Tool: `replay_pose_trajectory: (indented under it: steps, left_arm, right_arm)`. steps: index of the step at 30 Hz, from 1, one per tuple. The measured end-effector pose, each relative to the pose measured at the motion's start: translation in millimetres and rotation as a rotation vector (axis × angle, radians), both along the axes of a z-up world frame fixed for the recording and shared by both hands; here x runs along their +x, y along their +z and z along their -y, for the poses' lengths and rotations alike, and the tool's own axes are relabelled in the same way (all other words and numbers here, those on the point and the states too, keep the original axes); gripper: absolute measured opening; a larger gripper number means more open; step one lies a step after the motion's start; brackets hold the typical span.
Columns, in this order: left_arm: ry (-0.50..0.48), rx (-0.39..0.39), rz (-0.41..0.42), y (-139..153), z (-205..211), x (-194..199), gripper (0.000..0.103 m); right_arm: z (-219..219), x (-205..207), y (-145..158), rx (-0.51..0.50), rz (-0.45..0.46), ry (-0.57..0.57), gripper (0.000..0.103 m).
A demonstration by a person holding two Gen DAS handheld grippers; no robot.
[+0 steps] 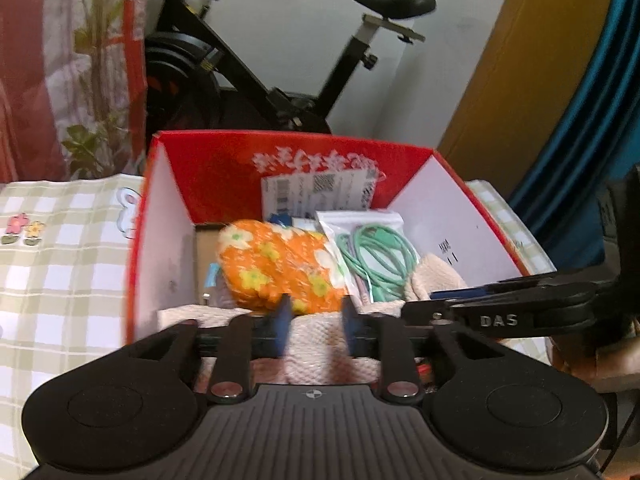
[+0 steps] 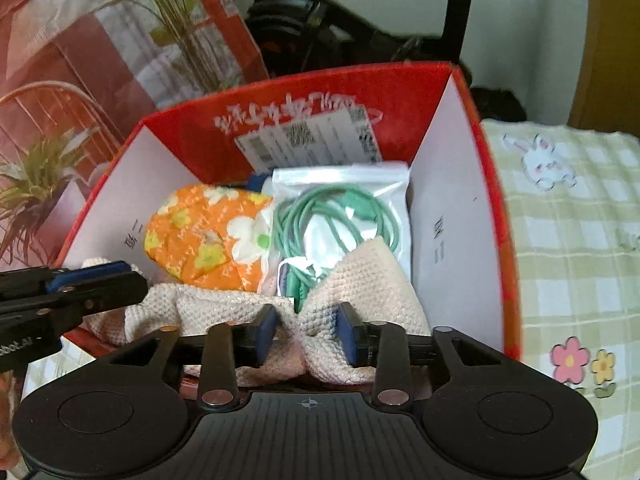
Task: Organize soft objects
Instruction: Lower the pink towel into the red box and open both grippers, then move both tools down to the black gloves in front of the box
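A cream knitted cloth [image 1: 316, 344] [image 2: 360, 272] lies draped over the near edge of a red cardboard box [image 1: 208, 168] [image 2: 460, 200], with both ends inside. My left gripper [image 1: 316, 312] is open, its blue pads on either side of one fold of the cloth. My right gripper [image 2: 306, 320] is open too, with a bunched fold of the cloth between its pads. Each gripper shows from the side in the other's view: right gripper [image 1: 420, 304], left gripper [image 2: 132, 276]. An orange flowered soft pouch [image 1: 276, 264] [image 2: 208, 236] lies in the box behind the cloth.
A clear bag of green cable [image 1: 372, 252] [image 2: 344, 208] and a labelled packet [image 2: 312, 140] share the box. The box stands on a green checked tablecloth [image 1: 60, 260] [image 2: 580, 220]. An exercise bike [image 1: 280, 80] and plants [image 2: 40, 184] stand behind.
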State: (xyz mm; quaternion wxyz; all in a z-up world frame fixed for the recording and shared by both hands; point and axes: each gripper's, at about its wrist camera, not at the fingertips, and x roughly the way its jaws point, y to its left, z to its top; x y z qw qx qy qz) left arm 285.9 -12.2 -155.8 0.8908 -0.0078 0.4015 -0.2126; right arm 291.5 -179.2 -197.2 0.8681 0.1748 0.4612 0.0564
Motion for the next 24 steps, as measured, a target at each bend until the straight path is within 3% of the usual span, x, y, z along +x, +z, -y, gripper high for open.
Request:
replay_pose_trajectory:
  steps: [2, 4, 12, 18, 24]
  left_arm:
    - [0.006, -0.009, 0.02, 7.4, -4.9, -7.0, 0.048]
    - [0.009, -0.002, 0.05, 14.9, -9.3, -17.3, 0.053]
    - [0.017, 0.05, 0.165, 31.4, -27.0, -79.8, 0.055]
    - [0.034, 0.041, 0.133, 14.0, -43.9, -120.4, 0.055]
    - [0.056, 0.061, 0.105, -14.2, -54.5, -139.2, 0.055]
  right_arm:
    - [-2.0, -9.1, 10.6, -0.02, 0.044, 0.004, 0.056]
    - [-4.0, -20.3, 21.3, -0.041, 0.09, 0.016, 0.059]
    - [-20.3, -79.1, 51.3, -0.107, 0.24, 0.086, 0.06]
    - [-34.0, -119.1, 52.9, -0.129, 0.295, 0.133, 0.059]
    - [-46.9, -142.7, 34.7, -0.122, 0.289, 0.153, 0.059]
